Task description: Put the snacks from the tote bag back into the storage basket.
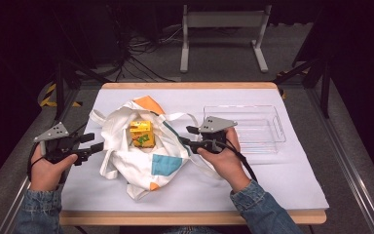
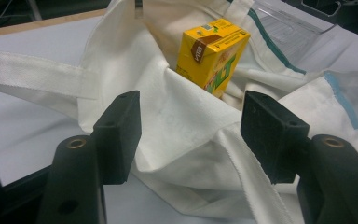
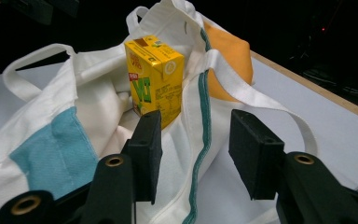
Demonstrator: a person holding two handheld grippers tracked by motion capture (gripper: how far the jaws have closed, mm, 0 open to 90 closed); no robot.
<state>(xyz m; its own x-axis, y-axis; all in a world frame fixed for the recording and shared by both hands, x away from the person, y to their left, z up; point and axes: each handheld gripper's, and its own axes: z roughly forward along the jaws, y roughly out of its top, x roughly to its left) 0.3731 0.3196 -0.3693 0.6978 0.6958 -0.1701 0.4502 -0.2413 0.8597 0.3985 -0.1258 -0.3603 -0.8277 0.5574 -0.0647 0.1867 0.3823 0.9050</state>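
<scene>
A white cloth tote bag (image 1: 141,161) with orange and blue patches lies slumped in the middle of the table. A yellow drink carton (image 1: 141,134) stands in its open mouth. My left gripper (image 1: 95,142) hovers at the bag's left edge, open; in the left gripper view its jaws (image 2: 191,112) straddle a fold of the bag (image 2: 186,130) without pressing it, the carton (image 2: 214,56) beyond. My right gripper (image 1: 186,135) is at the bag's right edge, open. In the right gripper view (image 3: 196,130) the teal-striped rim (image 3: 203,116) runs between the jaws, with the carton (image 3: 156,77) just ahead.
A clear plastic tray (image 1: 278,127) sits at the back right of the white sheet (image 1: 272,180) covering the table. The bag's handle straps (image 2: 37,74) trail out to the left and right. A white frame stand (image 1: 224,29) is on the floor beyond the table.
</scene>
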